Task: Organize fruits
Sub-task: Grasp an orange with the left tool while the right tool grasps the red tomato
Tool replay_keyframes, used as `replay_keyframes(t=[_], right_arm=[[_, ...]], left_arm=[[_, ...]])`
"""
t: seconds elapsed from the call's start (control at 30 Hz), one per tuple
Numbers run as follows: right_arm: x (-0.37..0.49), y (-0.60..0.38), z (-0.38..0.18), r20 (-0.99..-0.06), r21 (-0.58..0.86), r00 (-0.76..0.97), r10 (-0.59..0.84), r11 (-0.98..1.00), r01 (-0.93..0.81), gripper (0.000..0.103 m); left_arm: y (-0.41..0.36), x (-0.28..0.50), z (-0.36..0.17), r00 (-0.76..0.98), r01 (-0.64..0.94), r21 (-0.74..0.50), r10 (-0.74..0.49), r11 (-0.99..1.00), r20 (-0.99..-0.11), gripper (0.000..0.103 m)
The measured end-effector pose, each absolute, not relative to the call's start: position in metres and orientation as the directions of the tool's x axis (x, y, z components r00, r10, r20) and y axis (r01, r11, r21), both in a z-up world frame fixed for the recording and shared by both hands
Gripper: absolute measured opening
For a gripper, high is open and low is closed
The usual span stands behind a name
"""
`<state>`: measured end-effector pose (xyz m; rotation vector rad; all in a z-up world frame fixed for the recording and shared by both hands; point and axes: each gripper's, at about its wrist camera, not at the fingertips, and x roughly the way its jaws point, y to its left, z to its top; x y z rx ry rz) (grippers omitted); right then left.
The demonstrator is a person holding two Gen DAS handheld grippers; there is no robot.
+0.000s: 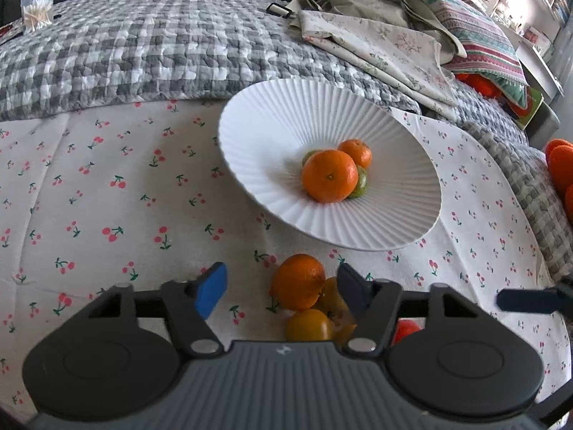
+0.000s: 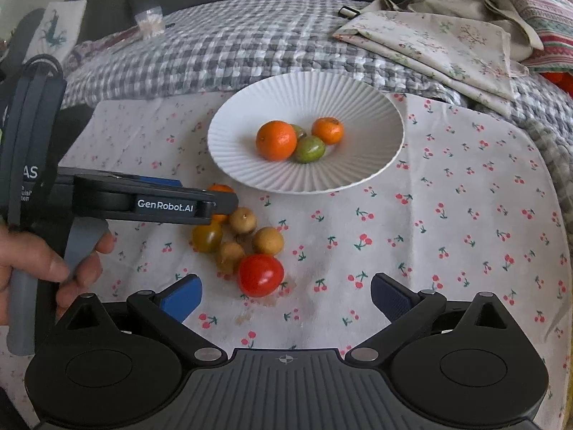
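A white ribbed plate holds two tangerines and two green fruits. On the cherry-print cloth in front of it lies a loose pile: a tangerine, a yellow-green tomato, several small brown fruits and a red tomato. My left gripper is open, its jaws on either side of the loose tangerine, low over the pile; it also shows in the right wrist view. My right gripper is open and empty, just behind the red tomato.
A grey checked quilt lies behind the cloth. Folded floral fabric and bags are at the back right, with a striped pillow. A packet of cotton swabs sits at the back left. Orange objects are at the right edge.
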<state>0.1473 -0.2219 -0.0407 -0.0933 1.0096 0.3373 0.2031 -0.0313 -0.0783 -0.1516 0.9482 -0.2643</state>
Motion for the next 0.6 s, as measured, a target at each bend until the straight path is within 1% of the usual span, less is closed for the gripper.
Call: replay_keyframes(t=[0.03, 0.13, 0.33, 0.43, 0.6], right_arm=[[0.149, -0.221, -0.044, -0.844, 0.082, 0.480, 0.237, 0.943, -0.321, 0.100], [0.155, -0.218, -0.054, -0.853, 0.092, 0.460, 0.246, 0.939, -0.331, 0.100], [0.160, -0.209, -0.067, -0.855, 0.055, 0.460, 0.239, 0.924, -0.377, 0.097], [0.163, -0.208, -0.071, -0.859, 0.050, 0.453, 0.239, 0.919, -0.391, 0.093], [0.166, -0.206, -0.074, -0.851, 0.040, 0.463, 0.249, 0.909, -0.415, 0.090]], left_arm=[[-0.031, 0.204, -0.080, 0.548, 0.157, -0.245, -0.291, 0.957, -0.784, 0.055], [-0.030, 0.205, -0.083, 0.545, 0.157, -0.260, -0.303, 0.953, -0.781, 0.052], [-0.034, 0.206, -0.080, 0.544, 0.196, -0.268, -0.332, 0.943, -0.771, 0.030], [-0.036, 0.206, -0.078, 0.544, 0.197, -0.260, -0.326, 0.945, -0.773, 0.029], [-0.026, 0.206, -0.075, 0.549, 0.174, -0.277, -0.327, 0.945, -0.769, 0.029]])
